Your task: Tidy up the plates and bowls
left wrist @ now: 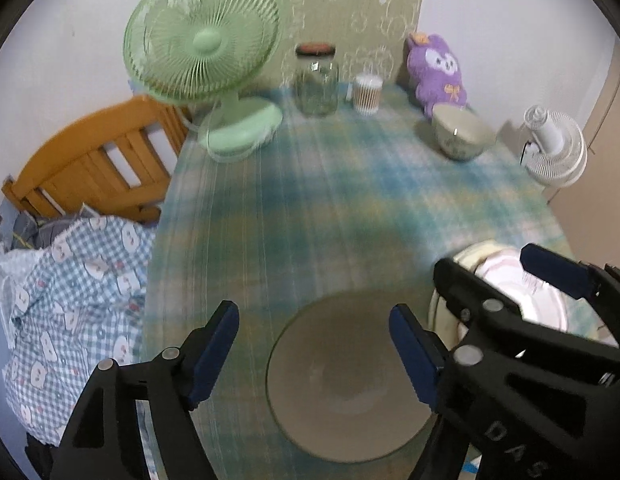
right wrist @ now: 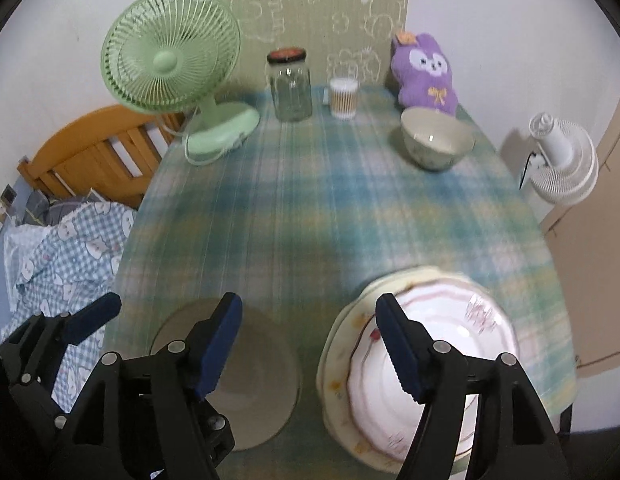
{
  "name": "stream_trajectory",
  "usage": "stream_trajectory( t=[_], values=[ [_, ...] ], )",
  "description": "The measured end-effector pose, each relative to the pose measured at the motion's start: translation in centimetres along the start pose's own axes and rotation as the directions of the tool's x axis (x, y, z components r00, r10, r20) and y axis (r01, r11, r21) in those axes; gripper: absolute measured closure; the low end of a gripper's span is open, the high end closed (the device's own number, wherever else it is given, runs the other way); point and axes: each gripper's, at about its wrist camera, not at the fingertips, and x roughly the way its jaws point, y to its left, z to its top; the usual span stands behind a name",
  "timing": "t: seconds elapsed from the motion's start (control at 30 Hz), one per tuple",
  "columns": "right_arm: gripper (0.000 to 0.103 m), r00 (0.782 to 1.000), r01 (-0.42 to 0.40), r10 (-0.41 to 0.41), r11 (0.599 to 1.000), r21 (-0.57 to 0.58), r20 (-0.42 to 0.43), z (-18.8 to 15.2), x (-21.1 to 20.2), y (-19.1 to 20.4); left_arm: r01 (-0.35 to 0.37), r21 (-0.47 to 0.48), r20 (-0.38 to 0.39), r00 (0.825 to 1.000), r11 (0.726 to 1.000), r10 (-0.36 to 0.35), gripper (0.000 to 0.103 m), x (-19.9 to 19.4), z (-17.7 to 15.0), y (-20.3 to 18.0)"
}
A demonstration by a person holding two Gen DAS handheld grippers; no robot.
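Both grippers are empty right now, jaws spread wide with nothing between the pads. The left gripper (left wrist: 314, 354) hangs over the grey-brown bowl (left wrist: 350, 380) at the bottom centre of its view. The right gripper (right wrist: 310, 346) sits between that bowl and the stacked plates (right wrist: 442, 344), a pink-rimmed white one on a cream one, at the lower right of its view. What's left, I'd guess, is the green-patterned bowl (right wrist: 436, 140), upright at the upper right near the purple plush (right wrist: 424, 74). It's well away from both jaws, up and right, so the right gripper looks nearer.
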Motion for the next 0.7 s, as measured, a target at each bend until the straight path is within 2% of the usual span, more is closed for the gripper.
stream_trajectory(
  t=[0.37,0.7],
  values=[
    [0.03,0.995,-0.011,0.01,1.0,0.008,0.097,6.3,-1.4,-4.6,-0.014,-0.018,0.101,0.995,1.0,0.016,0.023,-0.7,6.6,-4.2],
    [0.03,0.992,-0.015,0.018,1.0,-0.024,0.127,11.8,0.1,-10.5,-0.026,-0.061,0.133,0.99,0.998,0.034,0.023,1.3,12.3,-9.3]
  ],
)
